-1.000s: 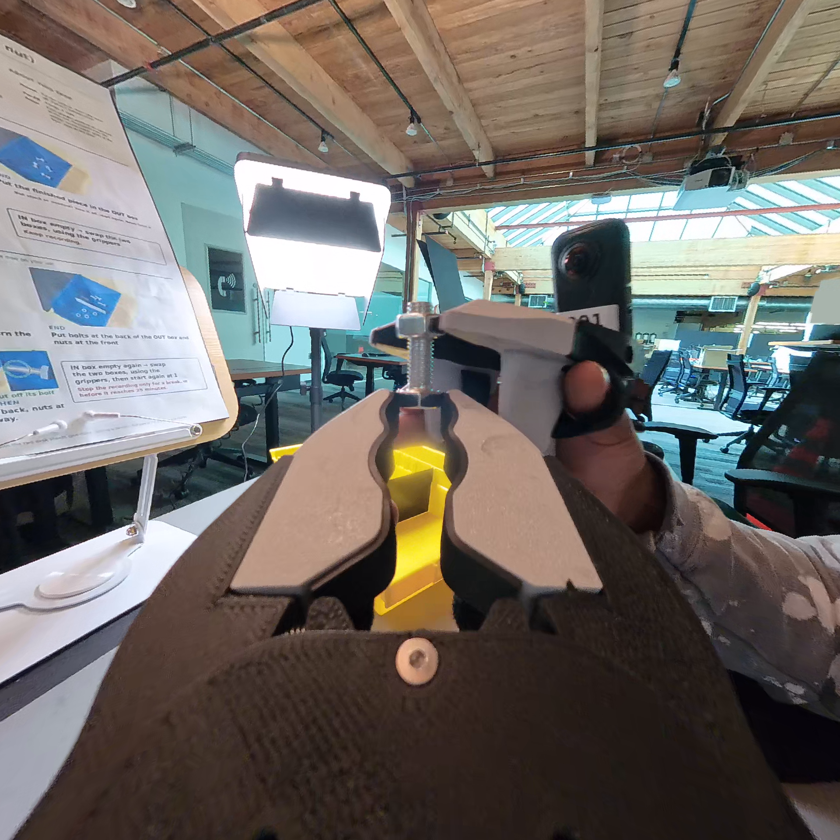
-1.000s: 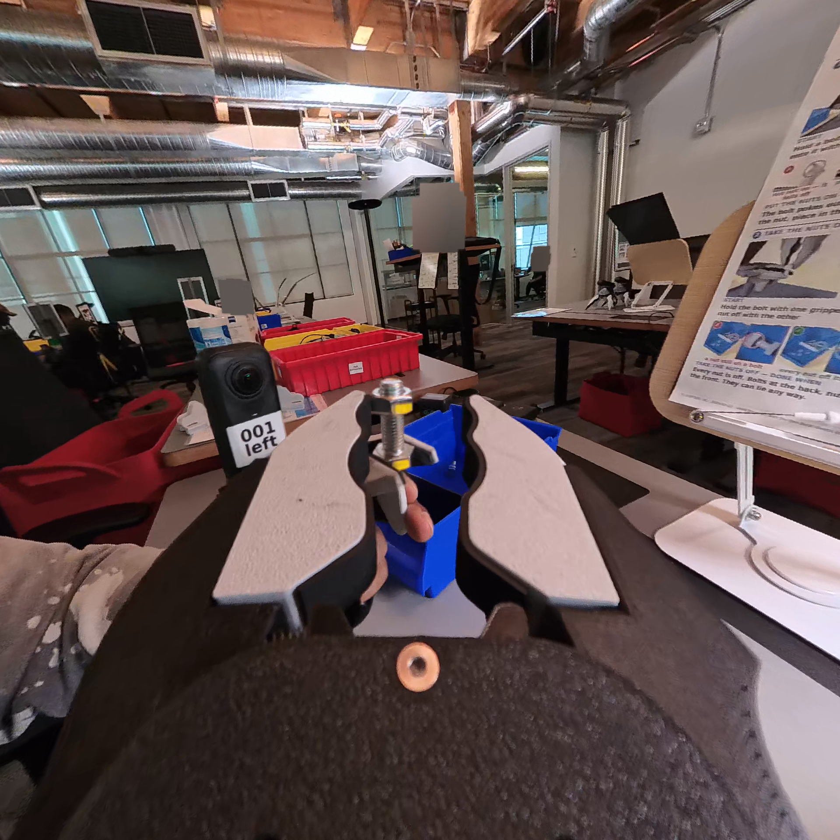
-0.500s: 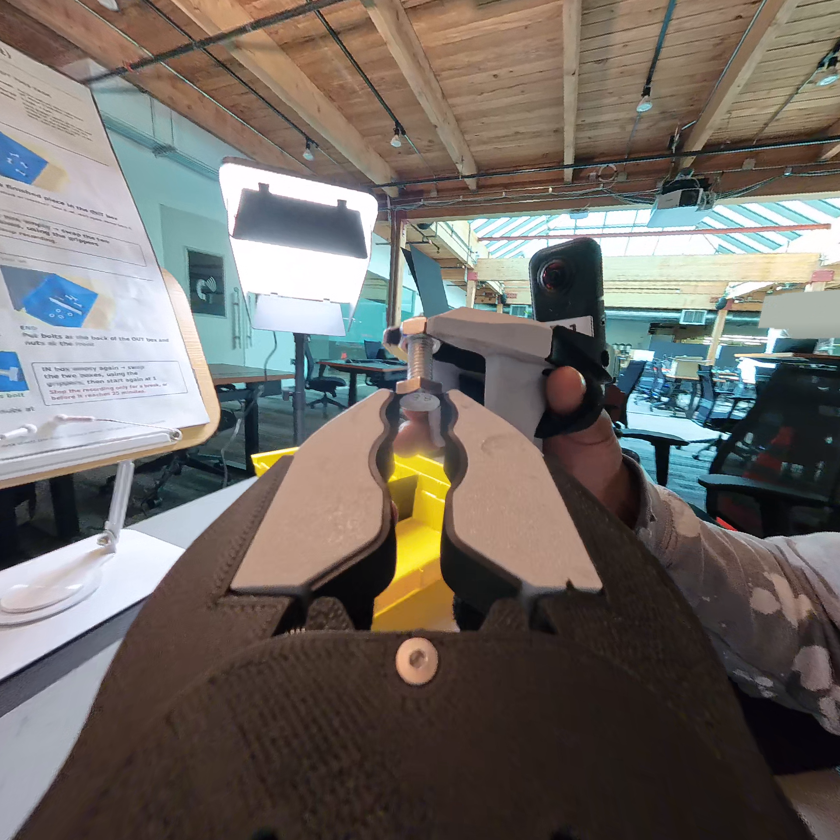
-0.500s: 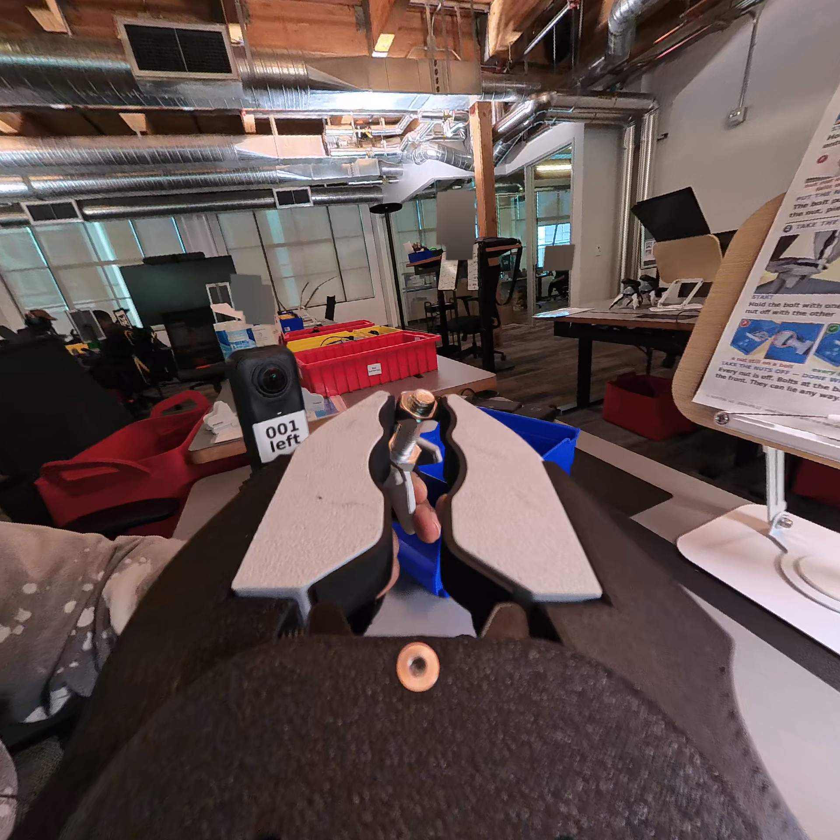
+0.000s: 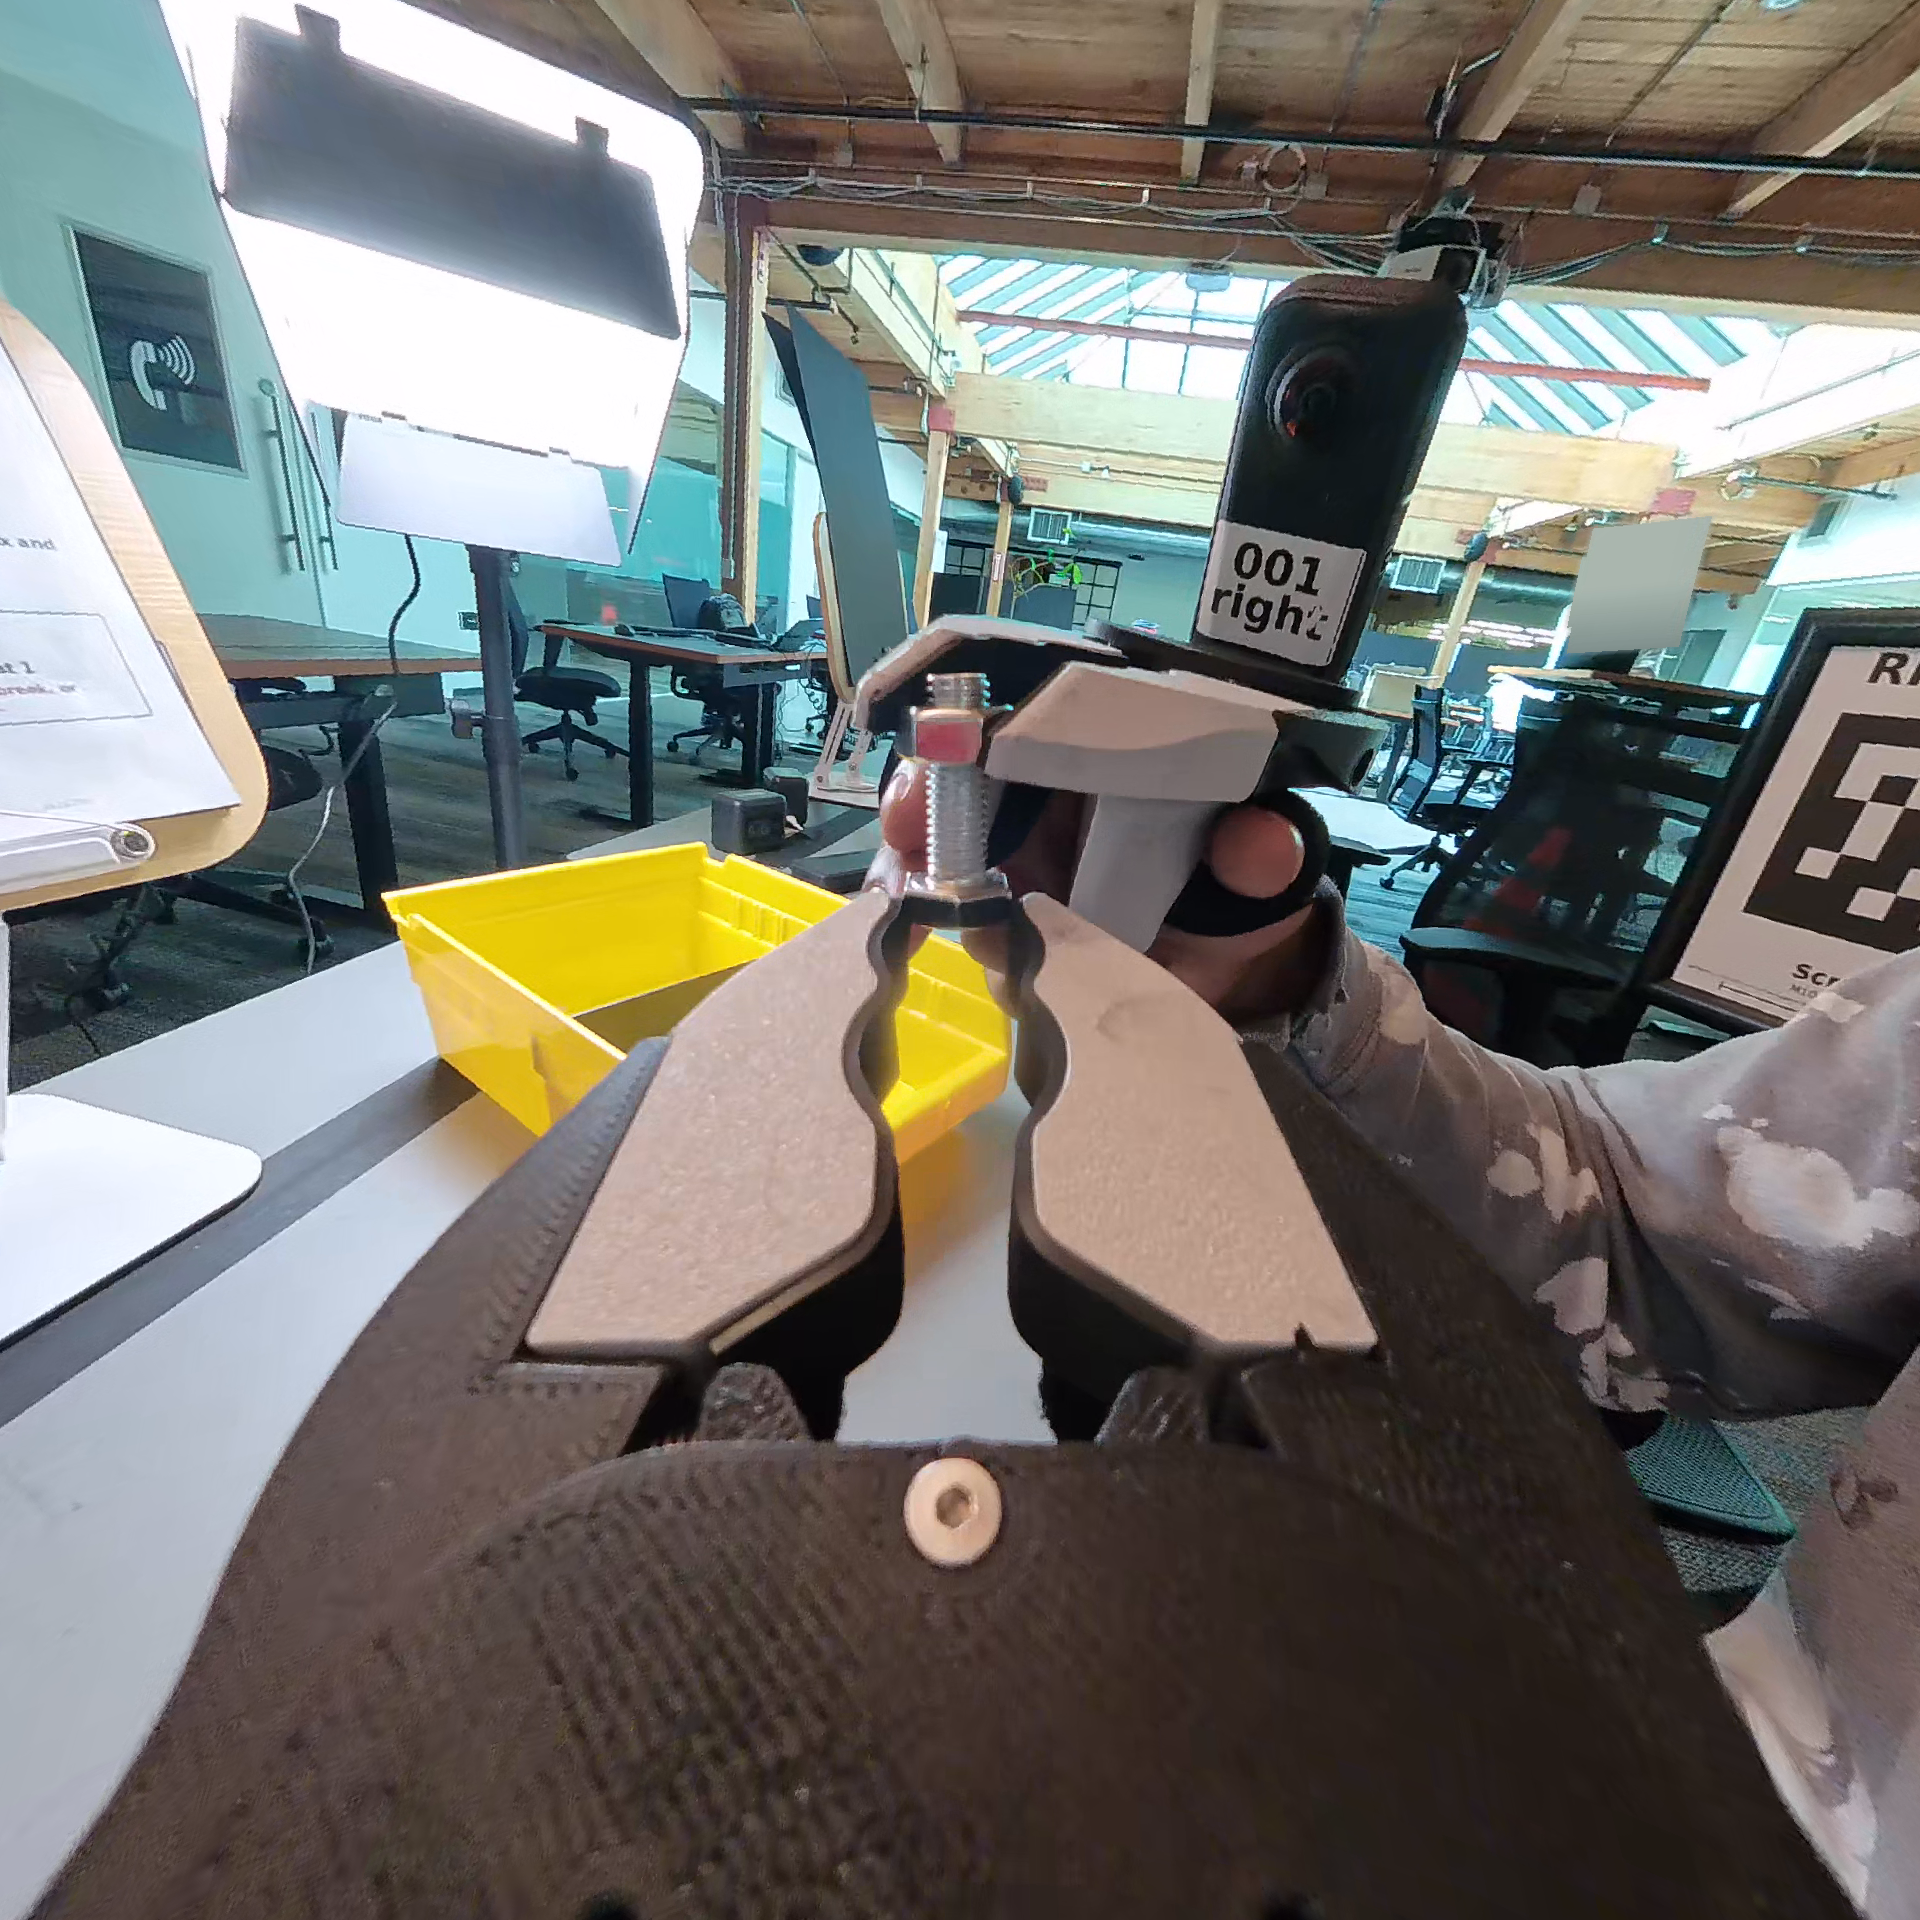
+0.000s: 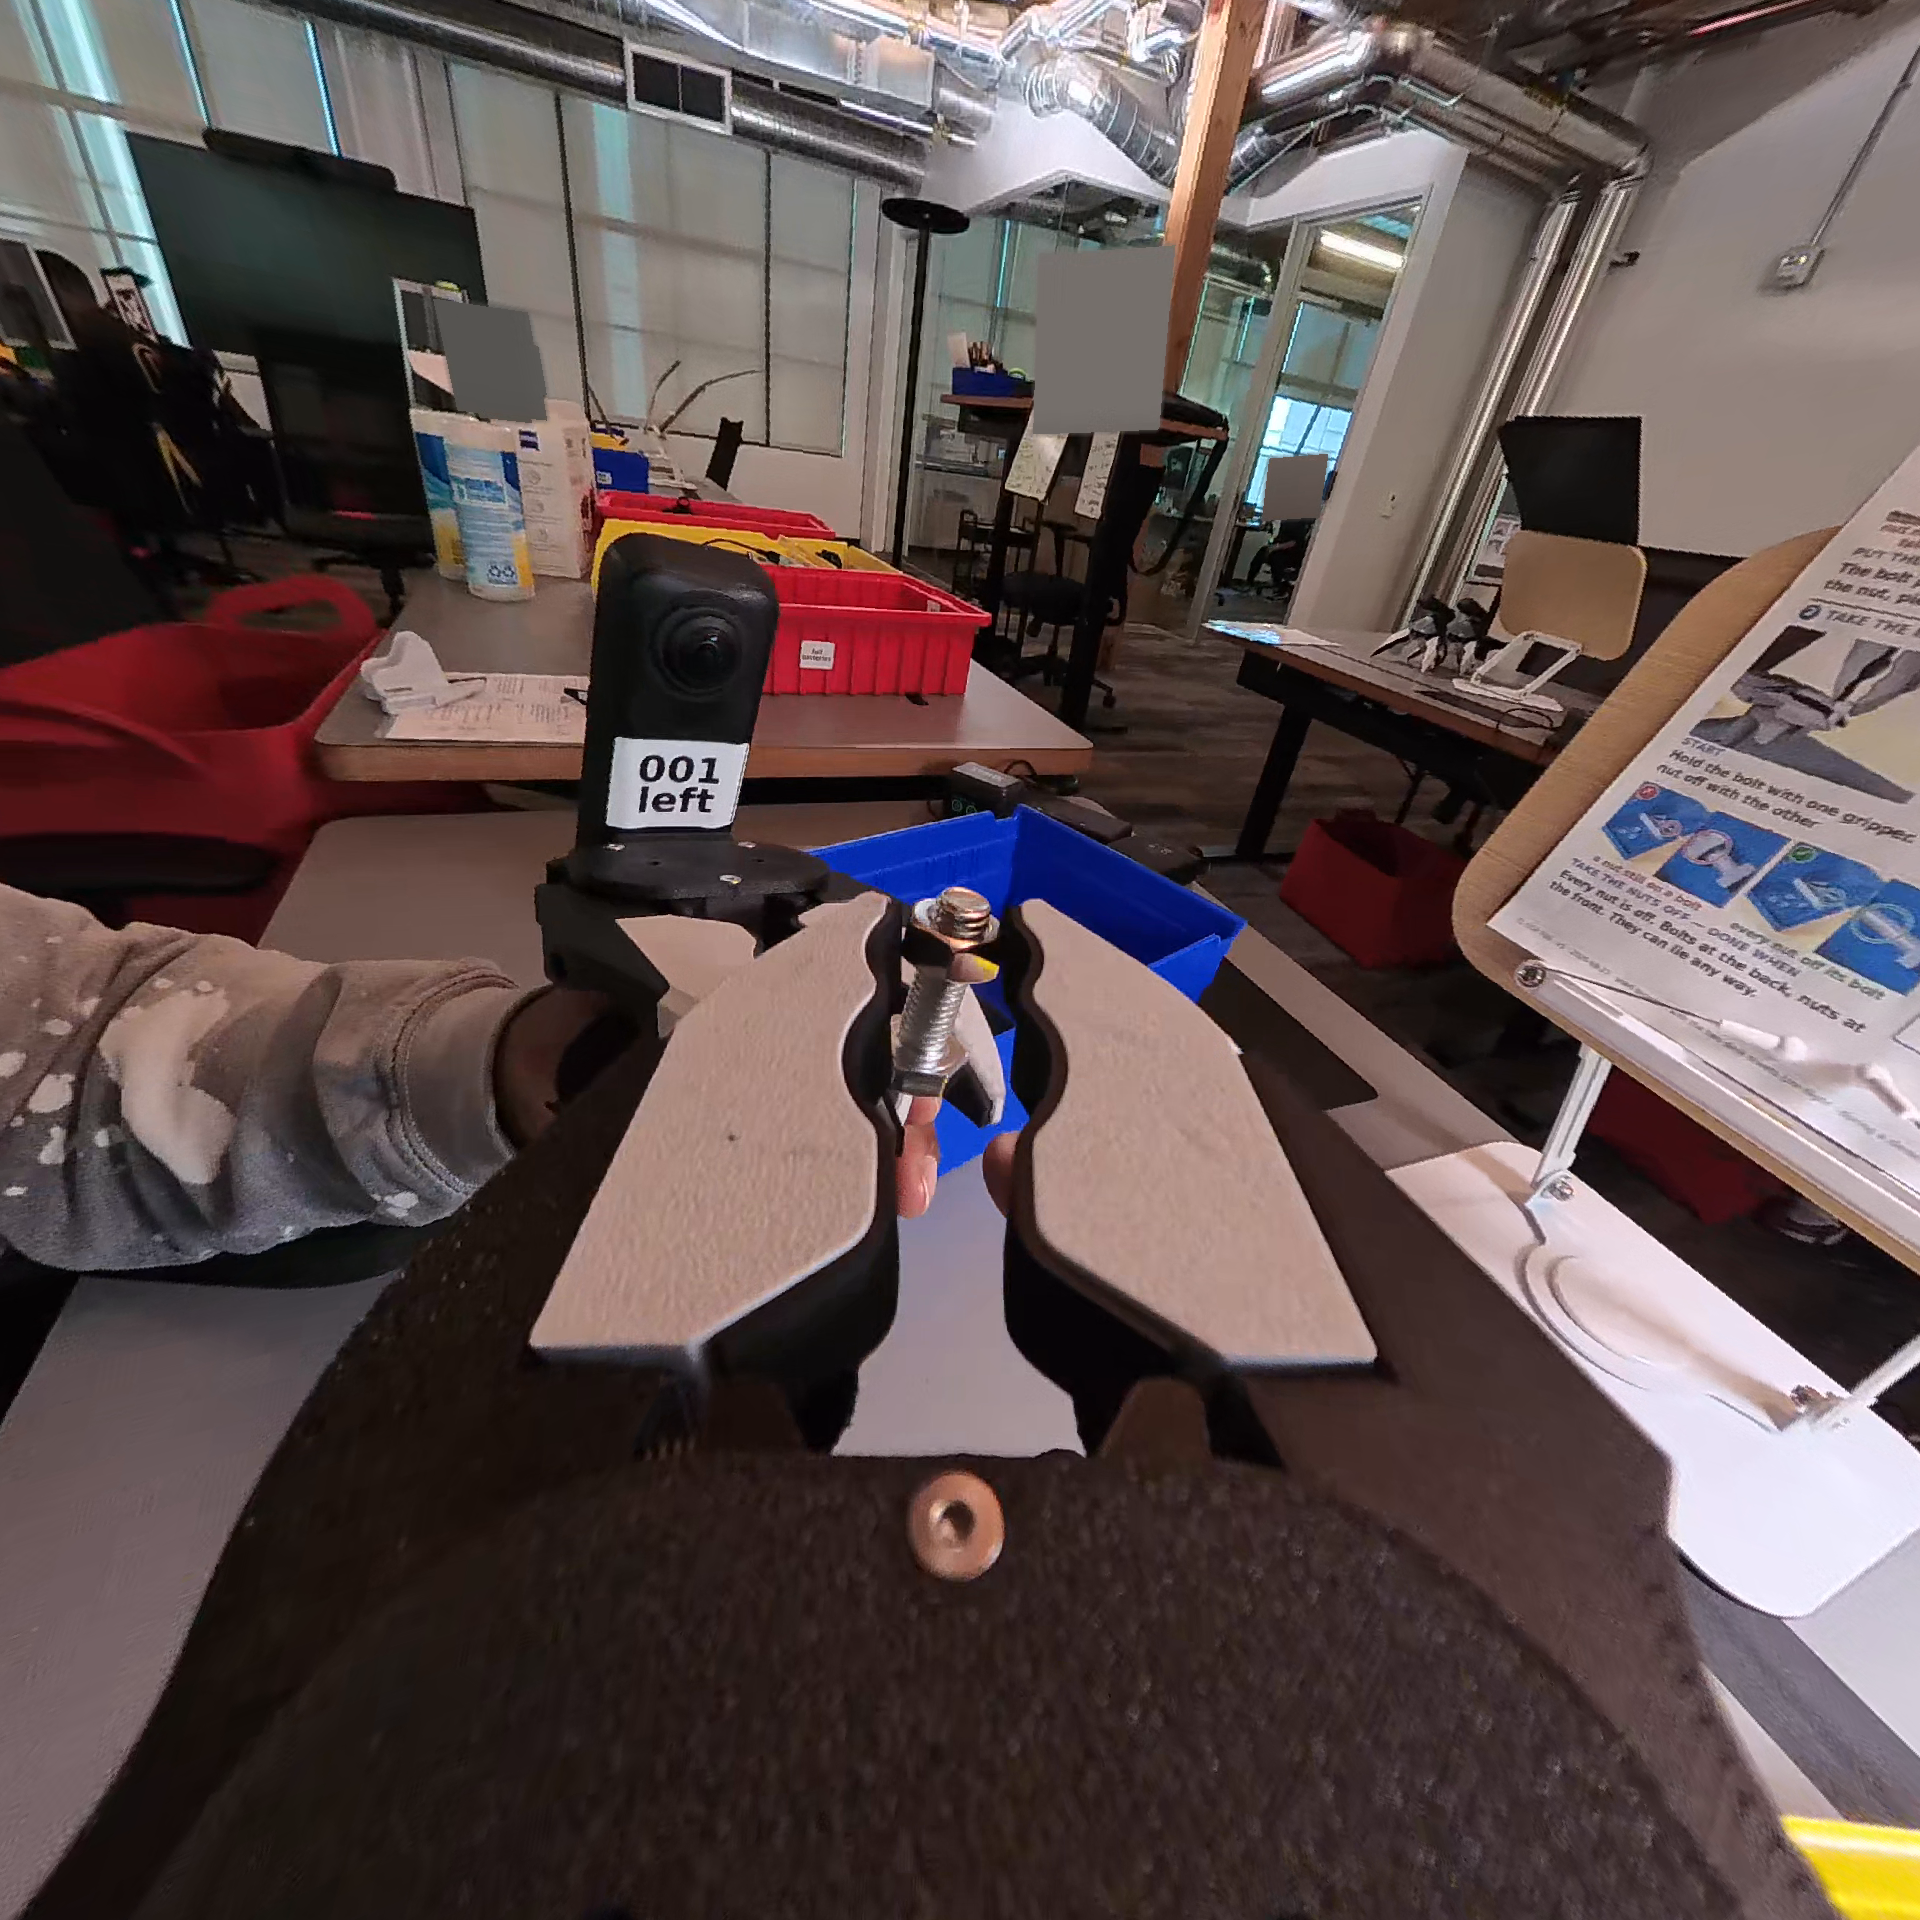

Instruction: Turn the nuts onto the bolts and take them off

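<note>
Each claw has two flat, pale grey fingers point(image 5: 748, 1153) with wavy inner edges, set in a rough black body fixed by one round metal screw point(image 5: 952, 1510). A black camera point(image 6: 681, 665) with a round lens and a white sticker stands on the far claw. The sleeve point(image 5: 1621, 1195) is grey, blotched white.

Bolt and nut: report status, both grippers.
Left gripper shut on bolt head, shank upright. Right gripper shut on nut near the threaded tip. Nothing in the way; yellow bin and blue bin sit behind.
</note>
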`<state>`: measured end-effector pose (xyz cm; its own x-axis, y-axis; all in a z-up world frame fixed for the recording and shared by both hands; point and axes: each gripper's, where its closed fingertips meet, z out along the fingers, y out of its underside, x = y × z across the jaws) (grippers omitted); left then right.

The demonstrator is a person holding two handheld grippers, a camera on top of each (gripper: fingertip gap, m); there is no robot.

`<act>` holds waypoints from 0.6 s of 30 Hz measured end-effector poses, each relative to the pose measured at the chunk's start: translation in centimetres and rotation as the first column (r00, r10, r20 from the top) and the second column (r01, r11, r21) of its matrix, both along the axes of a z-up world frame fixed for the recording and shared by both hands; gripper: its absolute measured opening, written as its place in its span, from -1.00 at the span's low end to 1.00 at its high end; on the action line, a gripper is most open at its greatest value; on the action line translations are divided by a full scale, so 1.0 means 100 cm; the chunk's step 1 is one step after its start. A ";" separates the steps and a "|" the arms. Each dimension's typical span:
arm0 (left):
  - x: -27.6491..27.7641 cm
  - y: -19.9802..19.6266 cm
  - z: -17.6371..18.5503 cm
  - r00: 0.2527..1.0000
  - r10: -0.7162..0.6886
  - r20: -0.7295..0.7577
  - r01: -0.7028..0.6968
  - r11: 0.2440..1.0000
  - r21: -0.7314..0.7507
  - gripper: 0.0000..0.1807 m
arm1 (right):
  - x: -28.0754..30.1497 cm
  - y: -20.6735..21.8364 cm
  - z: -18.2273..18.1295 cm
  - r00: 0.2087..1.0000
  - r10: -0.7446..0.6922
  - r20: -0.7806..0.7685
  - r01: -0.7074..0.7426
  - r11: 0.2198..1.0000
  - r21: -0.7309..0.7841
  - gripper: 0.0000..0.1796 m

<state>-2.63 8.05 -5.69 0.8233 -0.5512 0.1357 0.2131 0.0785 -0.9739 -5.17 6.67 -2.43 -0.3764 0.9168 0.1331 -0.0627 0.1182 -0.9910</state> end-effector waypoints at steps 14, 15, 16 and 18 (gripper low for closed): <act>-0.003 -0.002 0.004 1.000 0.021 0.008 -0.022 0.999 0.030 -0.80 | -0.001 -0.001 0.001 1.000 0.007 -0.011 -0.007 1.000 -0.027 -0.80; -0.003 -0.002 0.005 1.000 0.031 0.005 -0.031 0.999 0.042 -0.80 | -0.001 -0.001 0.002 1.000 0.016 -0.014 -0.017 0.999 -0.041 -0.80; -0.003 -0.003 0.006 0.999 0.037 0.004 -0.037 0.998 0.058 -0.80 | -0.001 -0.002 0.002 0.999 0.030 -0.016 -0.031 0.998 -0.061 -0.78; -0.002 -0.006 0.010 0.999 0.046 -0.004 -0.046 0.994 0.101 -0.80 | 0.000 -0.001 0.005 0.998 0.052 -0.024 -0.054 0.993 -0.108 -0.65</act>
<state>-2.83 7.47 -4.73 0.8488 -0.5233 0.0759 0.2008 0.1862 -0.9618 -5.19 6.60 -1.93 -0.4230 0.9051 0.0421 -0.0869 0.0057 -0.9962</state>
